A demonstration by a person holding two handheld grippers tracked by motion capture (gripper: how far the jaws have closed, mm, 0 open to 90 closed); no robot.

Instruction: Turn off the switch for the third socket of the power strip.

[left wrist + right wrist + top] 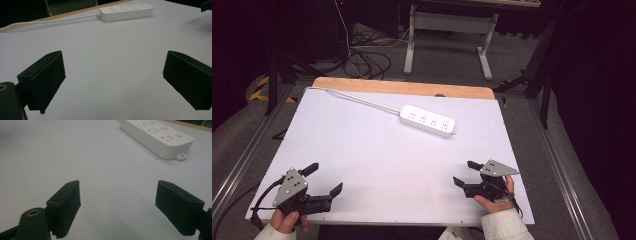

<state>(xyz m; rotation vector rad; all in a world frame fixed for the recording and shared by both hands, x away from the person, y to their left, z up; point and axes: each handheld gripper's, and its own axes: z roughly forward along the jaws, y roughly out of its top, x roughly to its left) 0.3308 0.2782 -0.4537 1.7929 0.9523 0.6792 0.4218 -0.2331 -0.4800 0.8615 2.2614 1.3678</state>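
Note:
A white power strip (428, 120) lies on the white tabletop (387, 160) toward the back, slightly right of centre, with its white cord (357, 100) running to the back left corner. The same power strip (126, 11) lies far ahead in the left gripper view, and the power strip (156, 137) is closer in the right gripper view. My left gripper (323, 179) rests open near the front left edge, held by a hand. My right gripper (465, 173) stands open near the front right edge. Nothing is between either pair of jaws.
A wooden strip (402, 88) borders the table's far edge. Beyond it on the grey carpet are a white table frame (447, 35) and tangled cables (367, 60). Metal rails (242, 160) run along both sides of the table.

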